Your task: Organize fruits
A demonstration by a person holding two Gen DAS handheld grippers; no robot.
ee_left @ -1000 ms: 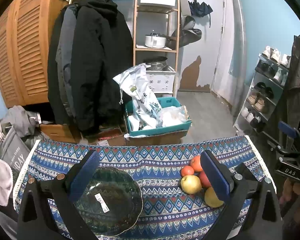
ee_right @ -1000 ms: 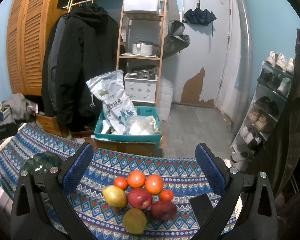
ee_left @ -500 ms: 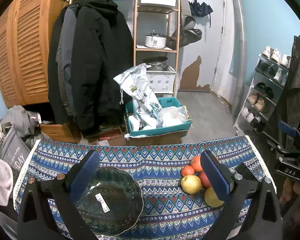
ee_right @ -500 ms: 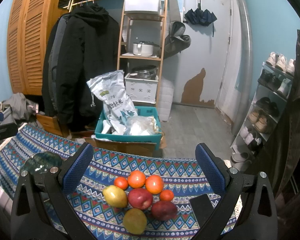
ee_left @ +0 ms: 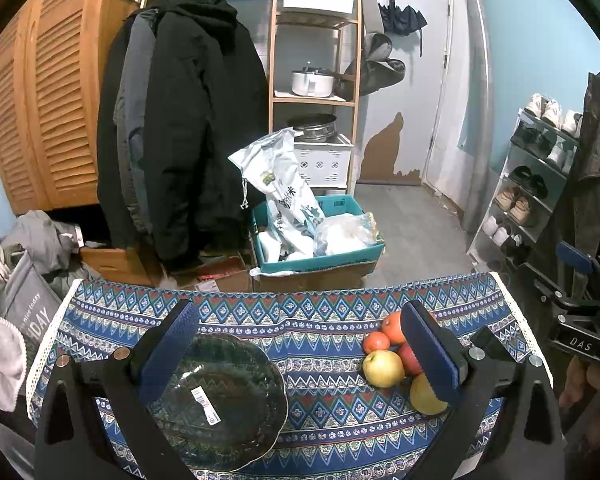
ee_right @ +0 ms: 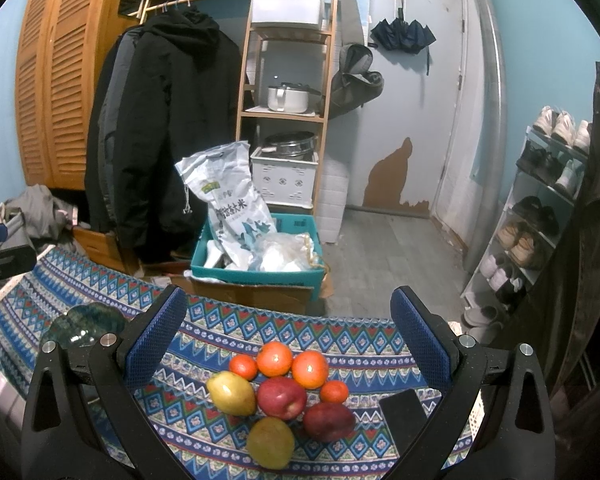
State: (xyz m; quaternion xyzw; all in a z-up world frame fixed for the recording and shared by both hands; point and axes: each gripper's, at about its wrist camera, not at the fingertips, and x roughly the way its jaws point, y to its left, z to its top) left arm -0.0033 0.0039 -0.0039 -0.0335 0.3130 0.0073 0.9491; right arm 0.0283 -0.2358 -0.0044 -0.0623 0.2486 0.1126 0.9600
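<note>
red apple (ee_right: 282, 397) between open right tongs (ee_right: 288, 344)

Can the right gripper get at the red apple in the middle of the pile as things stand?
Probably not cleanly: the right gripper is open above the pile, but the red apple is hemmed in by touching fruit on all sides.

Legible text, both wrist views:
- Grey tote bag (ee_left: 28, 312), left edge of left view: "nice today" in small print above large "DAY"; leading letters hidden.
- Black mount of the other gripper (ee_left: 582, 344), right edge: "DAS".
- White rice sack (ee_right: 230, 200): Chinese characters ending "大米"; rest too blurred.
- White sticker on glass plate (ee_left: 206, 400): unreadable.
</note>
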